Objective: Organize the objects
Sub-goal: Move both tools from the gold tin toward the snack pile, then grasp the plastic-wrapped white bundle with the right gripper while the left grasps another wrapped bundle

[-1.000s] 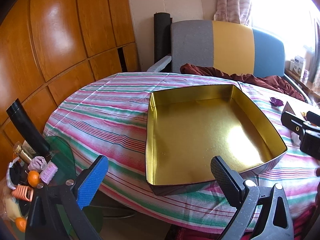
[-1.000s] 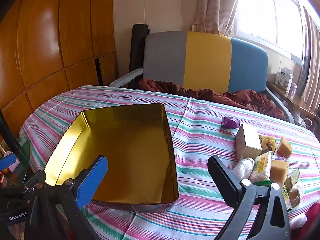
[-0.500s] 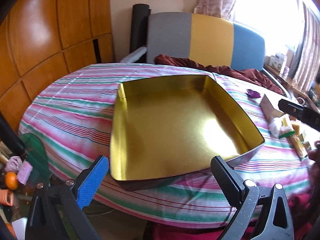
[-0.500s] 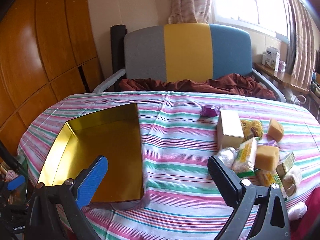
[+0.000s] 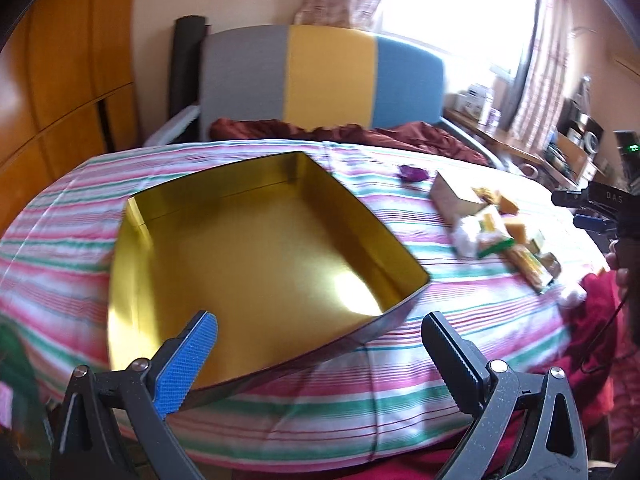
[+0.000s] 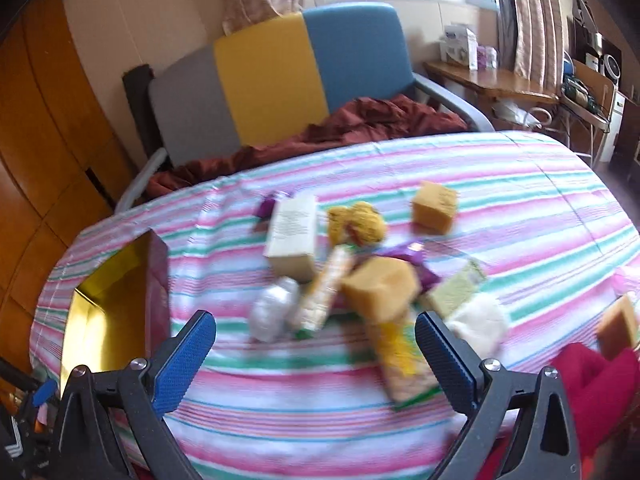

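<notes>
An empty gold tin tray (image 5: 132,240) lies on the striped tablecloth, just beyond my open left gripper (image 5: 318,340); its corner (image 6: 92,300) shows at the left of the right wrist view. A heap of small items lies to the tray's right: a cream box (image 6: 292,236), yellow sponge cubes (image 6: 380,286) (image 6: 434,208), a silver-wrapped lump (image 6: 274,312), long snack packets (image 6: 402,364), a yellow scrubber (image 6: 358,222) and a purple wrapper (image 5: 412,173). My right gripper (image 6: 316,346) hangs open above the table's near edge, in front of this heap, holding nothing.
A grey, yellow and blue chair (image 5: 328,80) with a dark red cloth (image 6: 360,124) stands behind the table. Wooden panels (image 5: 60,80) line the left wall. A shelf (image 6: 488,80) with boxes runs under the window. Red fabric (image 6: 592,384) lies at the near right.
Both grippers have swung to the right. The tray has slid toward the left of each view and the heap of small items has come in front of the right gripper. Both stay open.
</notes>
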`<action>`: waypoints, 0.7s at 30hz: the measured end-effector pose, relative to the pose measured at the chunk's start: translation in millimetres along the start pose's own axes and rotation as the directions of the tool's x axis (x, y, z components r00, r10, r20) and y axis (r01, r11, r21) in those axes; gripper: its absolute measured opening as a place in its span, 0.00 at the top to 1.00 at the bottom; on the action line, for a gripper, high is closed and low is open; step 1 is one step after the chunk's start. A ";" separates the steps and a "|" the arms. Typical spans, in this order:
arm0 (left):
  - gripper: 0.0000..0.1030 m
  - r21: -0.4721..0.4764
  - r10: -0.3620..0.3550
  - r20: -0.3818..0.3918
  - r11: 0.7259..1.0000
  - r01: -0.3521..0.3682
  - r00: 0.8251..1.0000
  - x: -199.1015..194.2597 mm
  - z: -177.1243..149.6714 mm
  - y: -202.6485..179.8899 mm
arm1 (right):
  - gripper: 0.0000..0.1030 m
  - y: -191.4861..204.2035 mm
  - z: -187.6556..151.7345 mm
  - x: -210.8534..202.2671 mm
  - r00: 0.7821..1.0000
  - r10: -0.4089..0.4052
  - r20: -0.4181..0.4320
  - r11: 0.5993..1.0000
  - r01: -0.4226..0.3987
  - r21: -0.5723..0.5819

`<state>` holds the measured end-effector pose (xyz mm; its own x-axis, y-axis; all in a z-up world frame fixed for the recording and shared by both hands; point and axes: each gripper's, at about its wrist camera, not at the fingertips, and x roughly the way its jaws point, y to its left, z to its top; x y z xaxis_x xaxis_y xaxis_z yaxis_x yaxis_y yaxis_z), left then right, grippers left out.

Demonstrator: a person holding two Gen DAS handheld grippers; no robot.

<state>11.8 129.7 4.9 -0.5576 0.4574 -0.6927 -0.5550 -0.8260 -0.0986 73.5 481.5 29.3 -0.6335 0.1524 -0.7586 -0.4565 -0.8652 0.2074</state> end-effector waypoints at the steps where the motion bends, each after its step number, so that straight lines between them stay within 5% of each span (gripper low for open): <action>1: 0.00 0.011 -0.014 -0.002 1.000 0.014 1.000 1.4 1.0 -4.9 | 0.01 -13.4 2.6 2.3 0.997 -0.019 -0.069 1.000 0.019 -0.007; 4: 0.00 0.042 -0.048 -0.009 0.998 0.048 0.999 7.7 3.9 -16.6 | 0.02 -36.3 1.0 14.5 0.964 -0.042 -0.261 0.998 0.028 -0.057; 10: 0.00 0.085 -0.094 -0.025 0.992 0.096 0.995 18.6 7.9 -34.7 | 0.08 -62.3 -24.6 44.7 0.821 -0.240 -0.518 0.956 0.109 -0.271; 16: 0.00 0.107 -0.113 -0.030 0.988 0.116 0.993 25.3 10.0 -43.3 | 0.12 -74.9 -38.8 75.8 0.689 -0.372 -0.622 0.906 0.125 -0.403; 21: 0.00 0.124 -0.135 -0.025 0.983 0.137 0.990 29.2 16.3 -52.8 | 0.35 -82.1 -53.2 95.2 0.630 -0.419 -0.654 0.886 0.127 -0.446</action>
<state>14.9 192.1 1.5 -0.4619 0.5566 -0.6905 -0.6986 -0.7080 -0.1034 83.9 541.6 -92.8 0.2011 0.1465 -0.9686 -0.2069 -0.9601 -0.1882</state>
